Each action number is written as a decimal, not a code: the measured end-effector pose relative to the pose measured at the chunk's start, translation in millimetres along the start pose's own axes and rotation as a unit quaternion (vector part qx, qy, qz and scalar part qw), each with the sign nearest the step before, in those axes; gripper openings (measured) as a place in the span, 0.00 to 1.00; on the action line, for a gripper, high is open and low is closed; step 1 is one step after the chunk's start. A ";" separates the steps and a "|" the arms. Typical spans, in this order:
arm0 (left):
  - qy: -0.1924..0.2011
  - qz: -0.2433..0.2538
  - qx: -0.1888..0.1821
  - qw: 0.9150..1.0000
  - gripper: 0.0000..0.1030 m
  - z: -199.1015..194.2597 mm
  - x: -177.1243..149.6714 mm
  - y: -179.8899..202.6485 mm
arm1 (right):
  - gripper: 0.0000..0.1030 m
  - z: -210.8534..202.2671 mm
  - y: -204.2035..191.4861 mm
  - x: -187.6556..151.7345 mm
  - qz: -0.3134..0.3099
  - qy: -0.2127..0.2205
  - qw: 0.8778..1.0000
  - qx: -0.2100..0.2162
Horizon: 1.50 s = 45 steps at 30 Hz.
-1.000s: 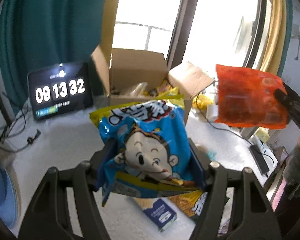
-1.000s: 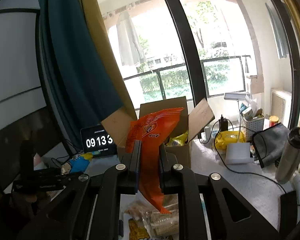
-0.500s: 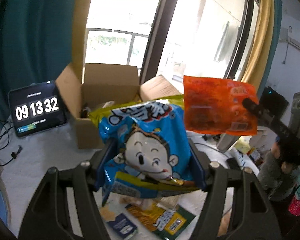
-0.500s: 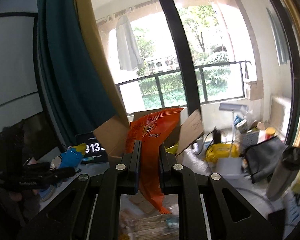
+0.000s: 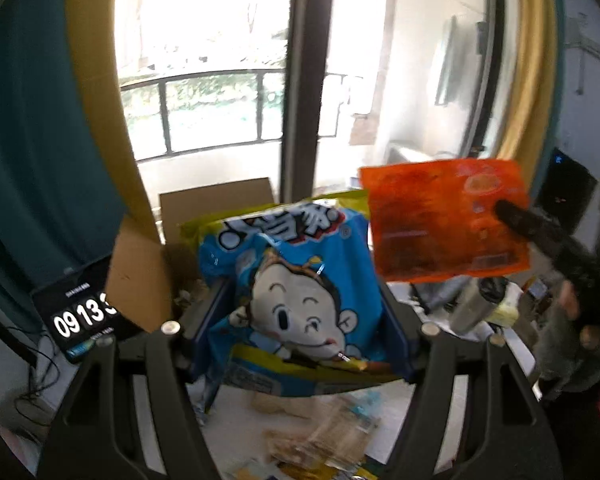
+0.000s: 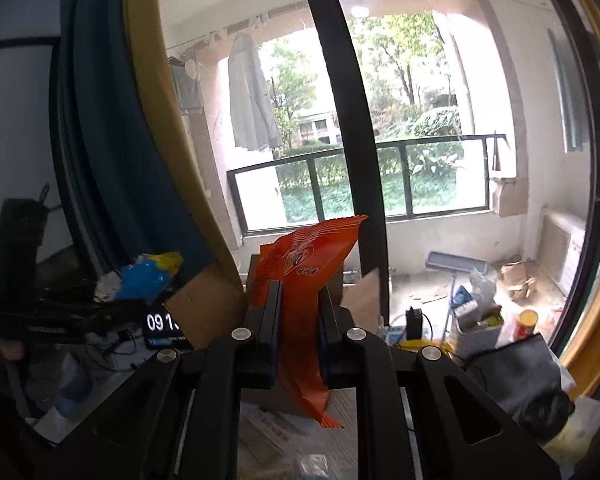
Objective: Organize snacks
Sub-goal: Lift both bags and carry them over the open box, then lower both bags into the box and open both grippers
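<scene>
A clock (image 5: 82,322) with white numbers sits at the left on the counter (image 5: 12,376) — wires (image 5: 40,364) lie beside it. Behind is a big window (image 6: 380,160) with a black railing (image 6: 360,176). A shirt (image 6: 252,96) hangs outside — green trees (image 6: 400,60) stand beyond.

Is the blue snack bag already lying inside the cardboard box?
No. The blue snack bag is held up between the jaws of the left gripper, in front of the cardboard box.

A lived-in home room: curtains (image 6: 112,160), balcony railing (image 6: 360,176) with hanging laundry (image 6: 252,96), cluttered table (image 5: 236,432).
</scene>
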<state>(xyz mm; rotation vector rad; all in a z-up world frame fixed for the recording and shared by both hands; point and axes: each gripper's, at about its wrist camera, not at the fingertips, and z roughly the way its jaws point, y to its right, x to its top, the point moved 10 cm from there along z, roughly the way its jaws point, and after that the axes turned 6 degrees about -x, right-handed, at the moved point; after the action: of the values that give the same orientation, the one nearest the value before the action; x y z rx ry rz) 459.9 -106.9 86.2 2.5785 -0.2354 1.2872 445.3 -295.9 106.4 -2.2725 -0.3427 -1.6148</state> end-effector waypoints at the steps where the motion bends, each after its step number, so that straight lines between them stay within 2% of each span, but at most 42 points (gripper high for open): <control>1: -0.006 -0.013 0.006 1.000 0.68 7.2 9.1 -11.2 | 0.15 5.1 -0.7 7.1 0.000 -0.001 1.000 -0.001; 10: -0.022 -0.055 0.032 0.998 0.67 54.1 53.3 -72.1 | 0.15 83.2 -16.4 46.8 0.010 -0.047 0.999 -0.001; 17: -0.068 -0.059 0.045 0.995 0.67 124.3 46.1 -119.5 | 0.15 170.9 -24.7 42.3 0.038 -0.092 0.995 -0.009; 20: -0.081 -0.076 0.039 0.993 0.67 153.8 35.3 -139.3 | 0.15 212.7 -29.1 24.2 0.052 -0.117 0.992 -0.017; 24: -0.098 -0.091 0.048 0.990 0.67 188.2 17.7 -167.0 | 0.15 262.6 -34.2 -9.0 0.046 -0.149 0.987 -0.039; 28: -0.116 -0.084 0.058 0.988 0.67 220.1 -2.9 -190.5 | 0.15 300.3 -34.2 -36.7 0.041 -0.169 0.983 -0.060; 31: -0.136 -0.096 0.052 0.985 0.67 241.6 -17.0 -205.8 | 0.15 323.1 -30.9 -54.3 0.049 -0.183 0.980 -0.064; 37: -0.149 -0.112 0.046 0.981 0.68 270.1 -35.7 -222.6 | 0.16 365.2 -27.8 -89.5 0.060 -0.220 0.971 -0.070; 43: -0.172 -0.106 0.048 0.978 0.71 296.5 -57.1 -226.6 | 0.16 395.3 -29.5 -124.8 0.068 -0.280 0.956 -0.061; 45: -0.176 -0.112 0.038 0.977 0.73 298.3 -59.8 -222.5 | 0.18 398.6 -30.1 -134.0 0.062 -0.296 0.951 -0.067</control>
<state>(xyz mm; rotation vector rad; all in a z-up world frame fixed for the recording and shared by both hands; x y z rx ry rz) 707.6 20.7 -167.6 2.7882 0.0449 0.7723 734.7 -109.2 -136.8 -2.7879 -0.2245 -0.8862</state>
